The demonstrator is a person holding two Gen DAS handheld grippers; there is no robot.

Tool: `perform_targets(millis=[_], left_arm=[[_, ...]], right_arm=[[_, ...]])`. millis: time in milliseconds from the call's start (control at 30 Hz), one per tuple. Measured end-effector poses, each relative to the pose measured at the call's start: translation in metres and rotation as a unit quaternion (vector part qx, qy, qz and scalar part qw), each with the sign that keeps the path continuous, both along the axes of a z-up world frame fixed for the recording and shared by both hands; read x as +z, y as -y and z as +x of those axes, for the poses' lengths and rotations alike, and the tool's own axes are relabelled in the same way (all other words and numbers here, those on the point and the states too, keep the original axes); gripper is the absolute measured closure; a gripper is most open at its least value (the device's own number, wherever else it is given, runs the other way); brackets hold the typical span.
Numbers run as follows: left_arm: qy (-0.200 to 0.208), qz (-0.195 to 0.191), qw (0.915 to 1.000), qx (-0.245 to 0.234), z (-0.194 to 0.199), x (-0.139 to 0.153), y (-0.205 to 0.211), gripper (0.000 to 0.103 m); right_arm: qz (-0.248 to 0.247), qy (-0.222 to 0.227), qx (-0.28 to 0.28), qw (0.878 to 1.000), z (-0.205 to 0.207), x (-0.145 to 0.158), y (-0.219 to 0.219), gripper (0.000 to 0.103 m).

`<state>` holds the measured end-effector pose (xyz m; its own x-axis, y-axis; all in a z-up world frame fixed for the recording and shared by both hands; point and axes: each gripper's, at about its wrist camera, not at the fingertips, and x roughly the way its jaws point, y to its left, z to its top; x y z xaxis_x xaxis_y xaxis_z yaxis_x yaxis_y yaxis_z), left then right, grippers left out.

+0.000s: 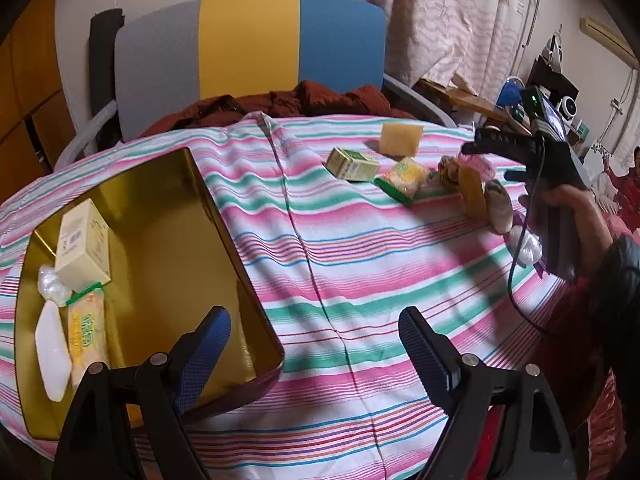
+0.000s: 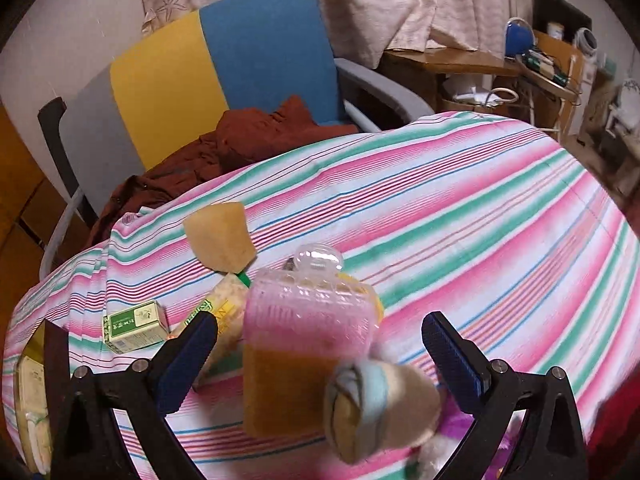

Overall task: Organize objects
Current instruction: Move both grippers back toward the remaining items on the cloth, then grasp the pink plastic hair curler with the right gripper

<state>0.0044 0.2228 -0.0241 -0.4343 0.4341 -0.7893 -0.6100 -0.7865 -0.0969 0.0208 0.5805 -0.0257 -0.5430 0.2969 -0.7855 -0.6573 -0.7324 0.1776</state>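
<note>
A gold tin [image 1: 224, 216] lies open on the left of the striped cloth; inside it are a cream box [image 1: 84, 240], a yellow snack packet [image 1: 86, 336], a white packet [image 1: 52, 352] and a clear wrapped item [image 1: 52, 288]. My left gripper [image 1: 314, 332] hangs open and empty beside the tin's right wall. Further right lie a yellow sponge [image 1: 400, 138], a green box [image 1: 352, 164] and a snack packet [image 1: 404, 176]. My right gripper [image 2: 320, 340] is open above a pink bottle [image 2: 308, 312], an orange block [image 2: 284, 388] and a rolled cloth [image 2: 372, 404], touching none.
The striped cloth [image 1: 360, 260] covers the whole table. Behind it stands a grey, yellow and blue chair [image 1: 248, 40] with a rust-red garment [image 1: 280, 104] on the seat. A cluttered wooden desk [image 2: 460, 60] and curtains fill the back right.
</note>
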Motion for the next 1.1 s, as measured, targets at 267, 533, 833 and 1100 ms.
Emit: perform_targets(millis=[267, 533, 833, 1100], left_arm=[[0.013, -0.007, 0.9999, -0.001, -0.003, -0.007, -0.004, 0.016], [0.014, 0.0, 0.9998, -0.012, -0.009, -0.006, -0.016, 0.016], [0.03, 0.035, 0.9981, -0.04, -0.013, 0.0, -0.046, 0.017], [0.014, 0.047, 0.995, -0.087, -0.011, 0.004, -0.098, 0.017]], right_arm=[[-0.023, -0.003, 0.007, 1.0, 0.0, -0.005, -0.005, 0.038], [-0.179, -0.136, 0.13, 0.966, 0.003, 0.005, 0.01, 0.04], [-0.222, -0.089, 0.237, 0.941, -0.025, -0.012, 0.054, 0.04], [-0.247, -0.076, 0.26, 0.93, -0.025, -0.022, 0.063, 0.04]])
